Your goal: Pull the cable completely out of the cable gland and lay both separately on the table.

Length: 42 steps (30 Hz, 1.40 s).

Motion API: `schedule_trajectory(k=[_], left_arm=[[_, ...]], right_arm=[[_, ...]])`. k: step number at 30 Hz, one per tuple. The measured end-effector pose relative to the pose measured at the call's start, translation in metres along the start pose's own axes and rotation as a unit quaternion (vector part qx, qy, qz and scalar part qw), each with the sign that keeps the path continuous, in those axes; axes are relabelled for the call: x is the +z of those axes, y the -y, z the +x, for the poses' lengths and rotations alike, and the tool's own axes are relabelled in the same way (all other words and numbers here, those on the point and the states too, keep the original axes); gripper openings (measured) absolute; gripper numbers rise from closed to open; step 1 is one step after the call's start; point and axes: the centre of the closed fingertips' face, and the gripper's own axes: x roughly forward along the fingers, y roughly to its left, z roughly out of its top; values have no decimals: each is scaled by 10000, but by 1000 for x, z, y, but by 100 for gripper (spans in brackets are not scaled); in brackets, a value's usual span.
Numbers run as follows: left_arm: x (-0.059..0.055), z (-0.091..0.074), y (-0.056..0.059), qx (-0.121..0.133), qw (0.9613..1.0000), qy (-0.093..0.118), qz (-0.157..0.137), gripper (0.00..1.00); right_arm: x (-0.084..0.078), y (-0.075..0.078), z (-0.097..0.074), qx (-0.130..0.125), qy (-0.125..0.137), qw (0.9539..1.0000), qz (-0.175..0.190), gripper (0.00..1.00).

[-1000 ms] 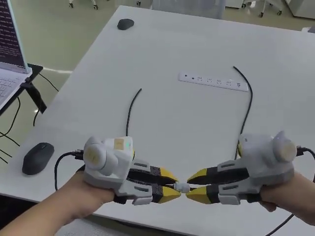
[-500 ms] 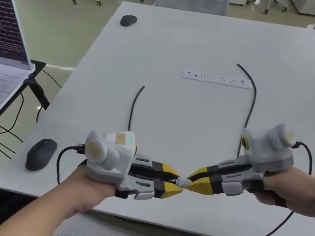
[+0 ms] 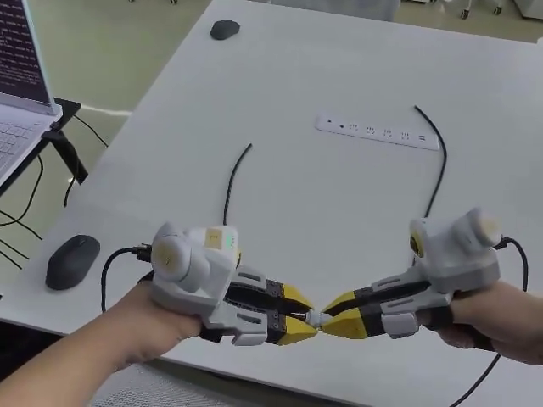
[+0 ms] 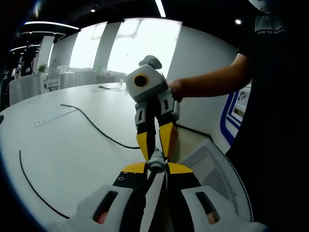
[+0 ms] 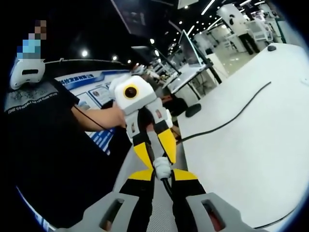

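Note:
A small white cable gland (image 3: 317,319) hangs in the air above the table's near edge, between the two gripper tips. My left gripper (image 3: 309,321) comes in from the left and is shut on the gland (image 4: 157,162). My right gripper (image 3: 328,315) meets it tip to tip from the right. In the right gripper view a short black cable (image 5: 167,186) runs from the gland (image 5: 162,167) down between my right gripper's (image 5: 162,176) shut jaws. A thin black cable (image 3: 229,182) lies on the table, its near end hidden behind the left gripper.
A white power strip (image 3: 379,134) with a black cord (image 3: 439,165) lies at the far right of the white table (image 3: 322,76). One dark mouse (image 3: 72,261) sits by the near left edge, another (image 3: 224,30) far back. A laptop (image 3: 15,93) stands off the table at left.
Both grippers stay tip to tip on the gland, shifted slightly. The right gripper's rear has risen a little. The head camera has moved, so the table sits differently in the picture.

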Motion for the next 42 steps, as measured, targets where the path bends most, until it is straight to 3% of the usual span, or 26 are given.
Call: schedule_trajectory(k=[3, 8, 11, 14, 18, 20, 24, 25, 26, 27, 33, 36, 37, 38, 39, 42], left_arm=[[0, 0, 0, 11, 10000, -3, -19, 14], [0, 0, -2, 46, 9999, 4, -103, 14], [-1, 0, -1, 25, 9998, -31, -192, 14], [0, 0, -1, 32, 9996, 13, -272, 14], [0, 1, -1, 42, 9993, 43, -365, 14], [-1, 2, 0, 31, 9993, 30, -377, 14], [-2, 3, -1, 20, 9987, 26, -518, 15], [-2, 3, 0, -2, 9984, 32, -566, 15], [-1, 2, 0, 10, 9983, 43, -577, 15], [0, 2, 0, 11, 9982, 44, -605, 15], [-5, 3, -5, 51, 9969, 39, -781, 15], [-7, 3, -5, 48, 9963, 40, -861, 15], [-7, 3, -5, 50, 9962, 46, -869, 15], [-8, 3, -5, 56, 9963, 51, -857, 15], [-8, 3, -4, 65, 9965, 44, -831, 15], [-8, 3, -3, 72, 9970, 17, -766, 15]], right_arm=[[0, 1, -1, -41, -141, 9995, -280, 8], [1, 2, 0, -278, -367, 9931, -1075, 7], [-2, 5, 0, -456, -550, 9868, -1456, 6], [-1, 7, -2, -691, -567, 9791, -1828, 6], [-4, 8, -3, -1166, -735, 9618, -2365, 7], [-6, 8, -2, -1278, -799, 9527, -2639, 7], [-6, 9, -1, -1649, -1019, 9190, -3432, 7], [-7, 8, -1, -1710, -1053, 9159, -3475, 7], [-5, 9, -1, -1832, -1104, 9047, -3685, 7], [-5, 9, 0, -1888, -1148, 8984, -3796, 7], [-9, 15, 4, -2235, -1336, 8730, -4125, 7], [-10, 16, 5, -2289, -1366, 8687, -4175, 7], [-9, 16, 5, -2297, -1353, 8692, -4164, 7], [-9, 17, 4, -2303, -1329, 8720, -4111, 8], [-9, 18, 4, -2298, -1289, 8785, -3985, 8], [-10, 17, 4, -2265, -1288, 8790, -3993, 8]])
